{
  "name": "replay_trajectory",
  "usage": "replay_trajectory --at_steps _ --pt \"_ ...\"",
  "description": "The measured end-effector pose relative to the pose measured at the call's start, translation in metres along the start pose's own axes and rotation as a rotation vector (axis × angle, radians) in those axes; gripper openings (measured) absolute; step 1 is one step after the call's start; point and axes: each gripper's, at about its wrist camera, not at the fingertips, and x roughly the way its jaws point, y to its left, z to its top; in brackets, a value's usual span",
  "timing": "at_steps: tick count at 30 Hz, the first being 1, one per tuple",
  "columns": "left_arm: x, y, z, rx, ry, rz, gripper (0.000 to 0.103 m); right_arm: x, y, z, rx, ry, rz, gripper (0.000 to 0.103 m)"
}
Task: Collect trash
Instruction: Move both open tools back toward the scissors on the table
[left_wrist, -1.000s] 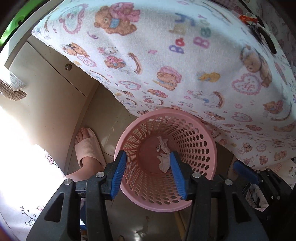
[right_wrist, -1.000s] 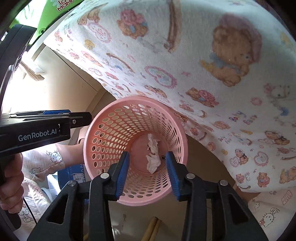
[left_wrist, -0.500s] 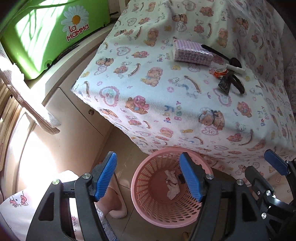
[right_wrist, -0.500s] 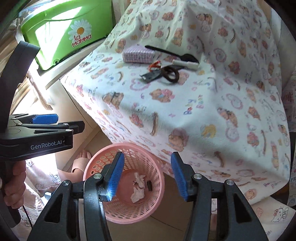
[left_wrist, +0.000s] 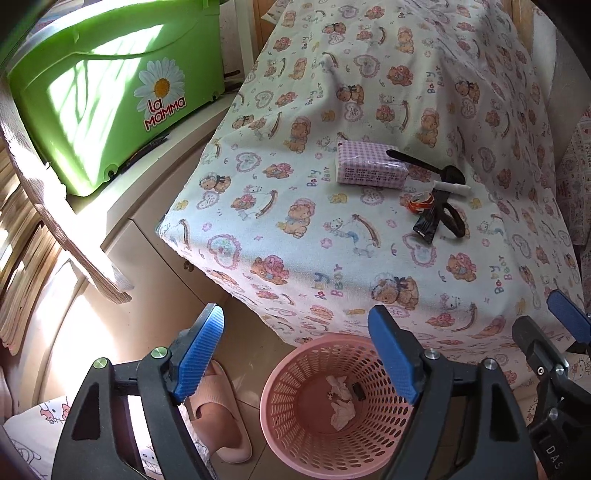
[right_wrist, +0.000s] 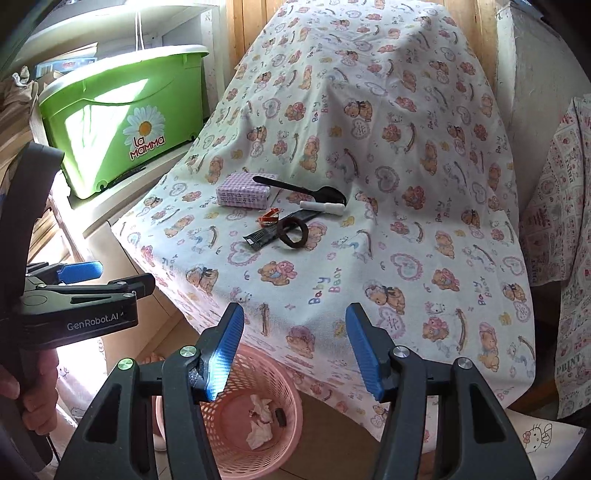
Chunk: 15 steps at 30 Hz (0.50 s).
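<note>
Left wrist view: my left gripper (left_wrist: 297, 354) stood with its blue pads wide apart and nothing between them. Below and between them sat the pink basket (left_wrist: 295, 435) on the floor, its far rim tucked under the overhang of the bear-print cloth (left_wrist: 295, 177). Inside lay crumpled tissue (left_wrist: 341, 404) and a small dark scrap (left_wrist: 357, 391) whose nature I could not determine. My right gripper (right_wrist: 295, 349) likewise gaped empty; its left arm hid part of the basket. On the cloth, well apart from both grippers, remained a checked tissue pack (right_wrist: 243, 194), a black spoon (right_wrist: 306, 190), a white tube (right_wrist: 320, 206), an orange wrapper (right_wrist: 269, 218), a black sachet (right_wrist: 271, 232) and a dark hair tie (right_wrist: 293, 232) lying over it. A green tub (right_wrist: 122, 114) stood on the shelf to the left. A slippered foot (left_wrist: 218, 417) was partly covered by my left gripper's frame.
</note>
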Motion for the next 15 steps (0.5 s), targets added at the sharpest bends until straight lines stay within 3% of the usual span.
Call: replay_trajectory --at_steps 2,7,15 --pt "-0.006 -0.004 0.009 0.028 -0.025 0.015 0.085 -0.001 -0.001 0.002 -0.001 -0.007 -0.002 0.060" --pt "-0.020 -0.013 0.041 0.084 -0.052 -0.011 0.086 0.001 -0.014 0.011 0.040 -0.021 -0.015 0.060" --pt "-0.039 -0.028 0.081 0.111 -0.191 -0.025 0.099 0.002 -0.038 0.020 0.094 -0.046 -0.061 0.060"
